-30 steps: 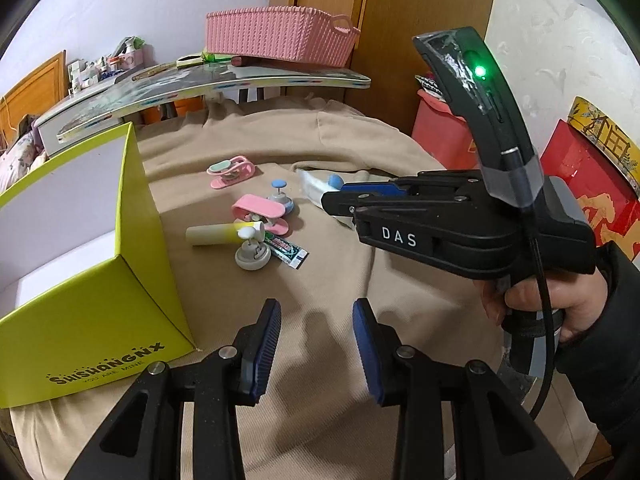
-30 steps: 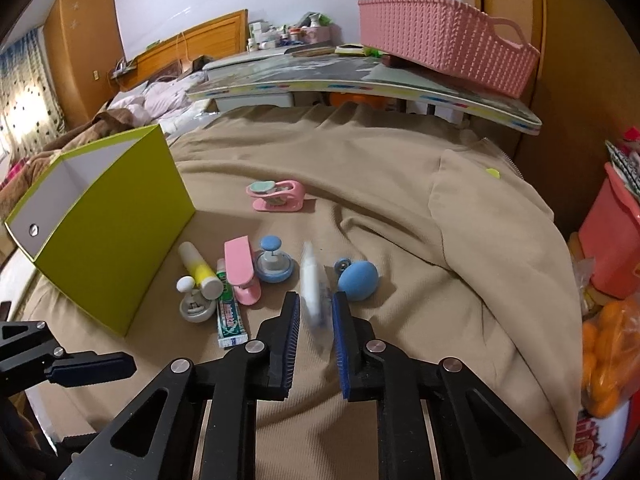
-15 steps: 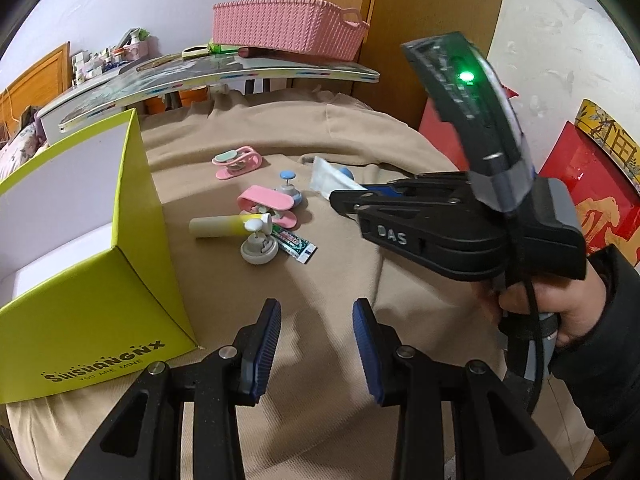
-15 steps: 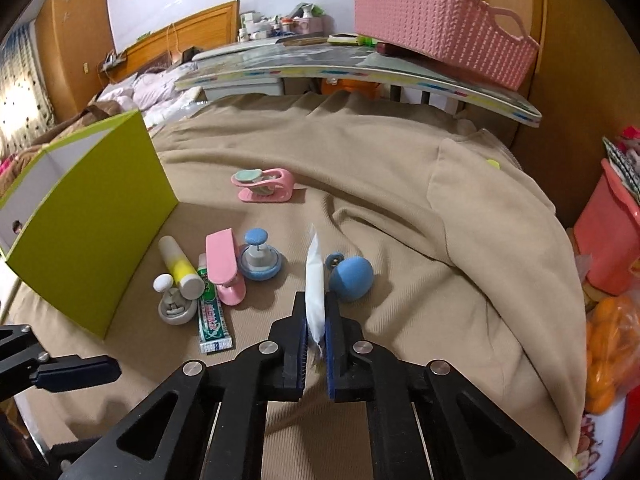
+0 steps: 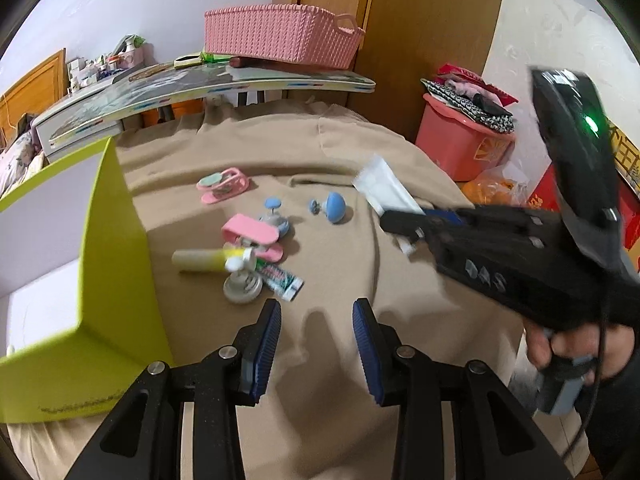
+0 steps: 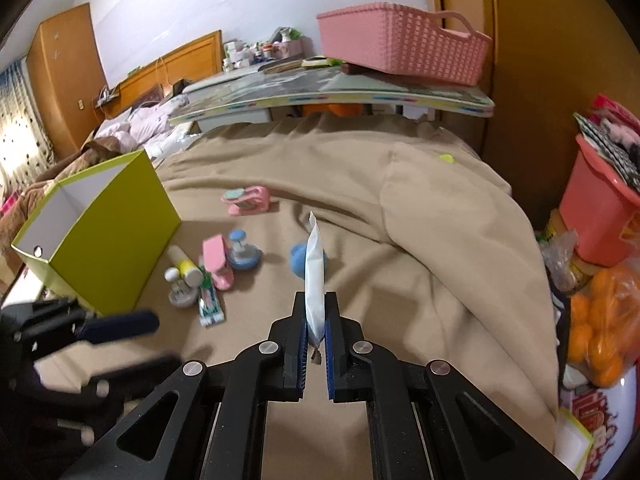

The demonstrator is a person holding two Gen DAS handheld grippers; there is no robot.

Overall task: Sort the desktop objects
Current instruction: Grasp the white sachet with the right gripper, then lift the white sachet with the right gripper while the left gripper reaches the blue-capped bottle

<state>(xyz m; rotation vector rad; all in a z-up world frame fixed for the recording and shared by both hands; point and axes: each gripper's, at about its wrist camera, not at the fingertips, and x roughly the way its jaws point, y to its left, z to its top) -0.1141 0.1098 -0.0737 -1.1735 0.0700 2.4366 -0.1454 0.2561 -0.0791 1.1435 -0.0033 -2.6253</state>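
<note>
White and soft, the tube (image 6: 313, 268) is clamped by its lower end between the pads of the right tool (image 6: 315, 334), lifted free of the beige cloth (image 6: 420, 264) that covers the desk. Its long axis runs straight forward along the fingers, with the flat crimped end pointing away. The green box (image 6: 120, 240), open at the top, stands to the left of this tool, beyond the small heap of clips and tubes, so I judge the carry must go leftward and over the box rim. The left tool (image 5: 316, 344) is empty, with its jaws standing wide, low over the cloth. It is nearer to the box, whose corner is just beside its left finger, but the right one has the tube
</note>
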